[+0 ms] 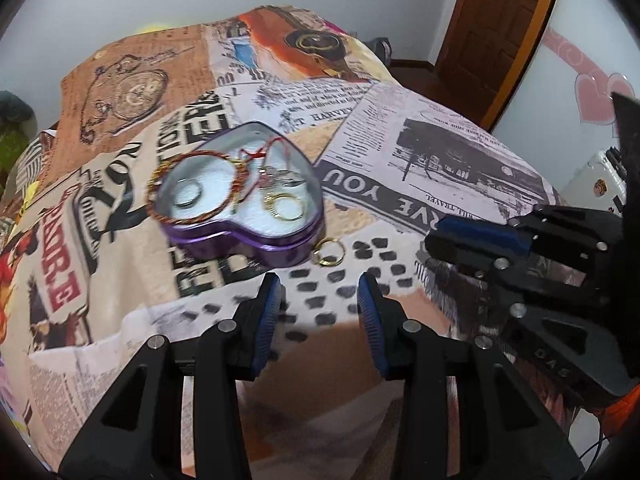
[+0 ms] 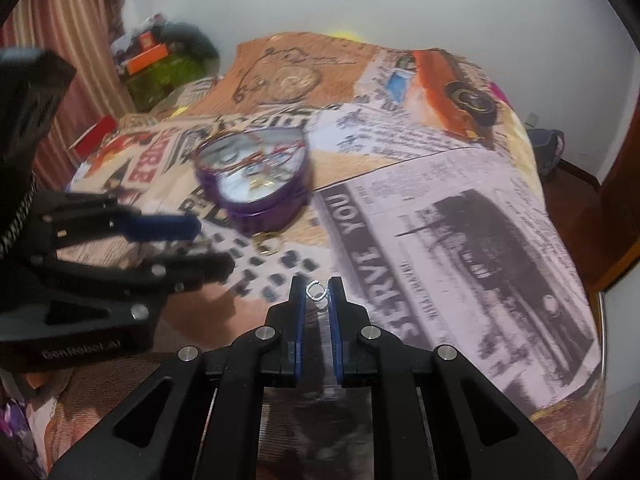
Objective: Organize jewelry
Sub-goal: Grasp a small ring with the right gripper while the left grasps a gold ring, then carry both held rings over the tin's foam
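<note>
From the left wrist view, the left tool [image 1: 318, 292] hangs open at lower centre, its ribbed blue pads spread apart with nothing between them. Above it, at mid-frame, a purple heart-shaped tin [image 1: 244, 196] rests on the newsprint-patterned bedspread [image 1: 420, 152]. A twisted red-and-gold bangle [image 1: 192, 188] leans across the tin's left rim, and thin gold rings [image 1: 286, 206] lie on the white lining inside. One gold hoop [image 1: 329, 252] lies on the cloth just beside the tin's lower right wall. The right tool [image 1: 472, 240] enters from the right edge.

In the right wrist view, the right tool [image 2: 317, 292] at lower centre pinches a small silvery ring [image 2: 317, 292] between its narrow blue pads. The tin [image 2: 256, 184] sits blurred at upper centre, the left tool [image 2: 200, 244] at left.
</note>
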Action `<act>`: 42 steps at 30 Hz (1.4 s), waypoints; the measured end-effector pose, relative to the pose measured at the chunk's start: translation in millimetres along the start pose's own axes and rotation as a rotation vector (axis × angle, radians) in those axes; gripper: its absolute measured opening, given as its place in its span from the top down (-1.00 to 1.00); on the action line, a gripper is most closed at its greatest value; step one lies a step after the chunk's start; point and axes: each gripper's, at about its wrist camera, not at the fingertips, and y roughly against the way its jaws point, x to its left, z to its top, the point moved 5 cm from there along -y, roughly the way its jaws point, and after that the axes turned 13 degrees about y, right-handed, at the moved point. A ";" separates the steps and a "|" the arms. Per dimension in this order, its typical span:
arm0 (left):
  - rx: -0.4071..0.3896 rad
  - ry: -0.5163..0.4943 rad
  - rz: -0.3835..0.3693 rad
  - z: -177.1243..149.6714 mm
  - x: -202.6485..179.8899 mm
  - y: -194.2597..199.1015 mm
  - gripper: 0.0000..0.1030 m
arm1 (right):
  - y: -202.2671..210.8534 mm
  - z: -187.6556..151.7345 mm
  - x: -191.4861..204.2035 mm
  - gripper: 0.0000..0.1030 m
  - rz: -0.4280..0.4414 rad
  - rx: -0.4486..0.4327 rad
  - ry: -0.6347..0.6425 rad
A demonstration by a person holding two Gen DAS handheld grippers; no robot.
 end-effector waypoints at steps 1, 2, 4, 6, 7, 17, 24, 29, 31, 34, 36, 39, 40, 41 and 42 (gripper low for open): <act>0.007 0.000 0.004 1.5 -1.8 -4.4 0.23 | 0.9 0.0 -2.2 0.81 -0.004 -0.004 -0.003; 0.013 0.003 0.011 2.2 -2.7 -7.9 0.23 | 1.6 -0.1 -4.6 0.81 -0.005 -0.007 -0.008; 0.019 0.013 0.017 3.8 -4.0 -14.0 0.25 | 2.8 0.1 -7.4 0.81 -0.010 -0.013 -0.008; 0.012 0.018 0.018 5.9 -5.6 -15.2 0.29 | 3.8 0.9 -8.6 0.81 -0.020 -0.020 0.000; 0.011 0.024 0.014 6.9 -6.1 -16.0 0.32 | 4.1 1.3 -8.5 0.81 -0.019 -0.024 0.002; -0.007 0.043 0.016 9.8 -4.4 -22.5 0.64 | 3.4 4.3 -10.8 0.81 -0.003 -0.048 -0.016; -0.022 0.037 0.019 4.9 -3.2 -11.5 0.65 | 7.2 7.3 -9.3 0.81 -0.010 -0.047 -0.013; -0.066 0.026 0.038 3.6 1.1 9.6 0.65 | 18.0 15.0 -5.0 0.81 -0.022 -0.064 -0.001; -0.095 0.024 0.043 5.4 4.3 21.8 0.65 | 22.7 20.6 -3.3 0.81 -0.026 -0.077 0.001; -0.125 0.032 0.040 9.3 9.7 36.7 0.65 | 30.7 30.1 -0.4 0.81 -0.028 -0.098 0.004; -0.147 0.040 0.041 12.3 14.3 47.0 0.65 | 35.3 37.4 2.5 0.81 -0.030 -0.112 0.008; -0.176 0.057 0.037 17.3 21.7 60.9 0.65 | 41.5 47.6 8.0 0.81 -0.034 -0.134 0.017; -0.186 0.063 0.037 19.0 24.6 65.5 0.65 | 43.8 51.1 10.0 0.81 -0.034 -0.142 0.020; -0.196 0.067 0.037 20.5 27.3 69.9 0.65 | 45.4 53.9 11.8 0.81 -0.035 -0.147 0.024; -0.205 0.071 0.038 21.8 29.6 73.6 0.65 | 47.4 57.2 13.5 0.81 -0.036 -0.155 0.027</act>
